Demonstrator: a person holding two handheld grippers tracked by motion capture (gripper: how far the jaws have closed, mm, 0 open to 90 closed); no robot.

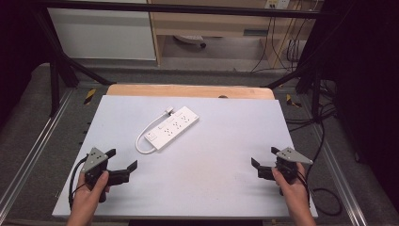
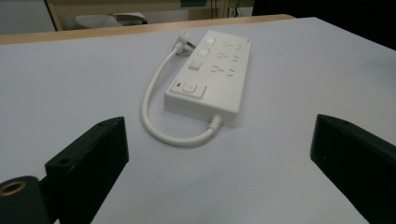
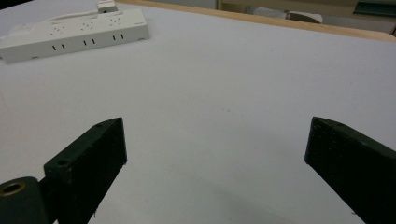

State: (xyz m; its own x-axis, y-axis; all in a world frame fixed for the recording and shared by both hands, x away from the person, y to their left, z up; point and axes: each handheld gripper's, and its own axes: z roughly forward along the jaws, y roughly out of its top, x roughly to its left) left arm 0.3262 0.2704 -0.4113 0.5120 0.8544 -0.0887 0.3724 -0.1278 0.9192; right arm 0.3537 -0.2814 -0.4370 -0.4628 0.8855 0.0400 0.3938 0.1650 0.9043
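A white power strip [image 1: 171, 128] lies mid-table [image 1: 226, 188], cord [image 2: 154, 107] looped beside it. Both the left gripper [image 1: 123, 165] and right gripper [image 1: 261, 162] hover with jaws wide apart, empty. A reach should probably straddle the strip's narrow sides squarely.

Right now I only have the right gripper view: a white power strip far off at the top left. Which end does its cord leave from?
Observer: The cord leaves the end of the power strip nearest the left gripper, beside the switch with the red mark.
Operator: Where does the cord run?
Observer: It loops back alongside the strip; the plug lies at the far end.
Operator: Are the left fingers near it?
Observer: They are open and clear of it, on the person's side of the strip.
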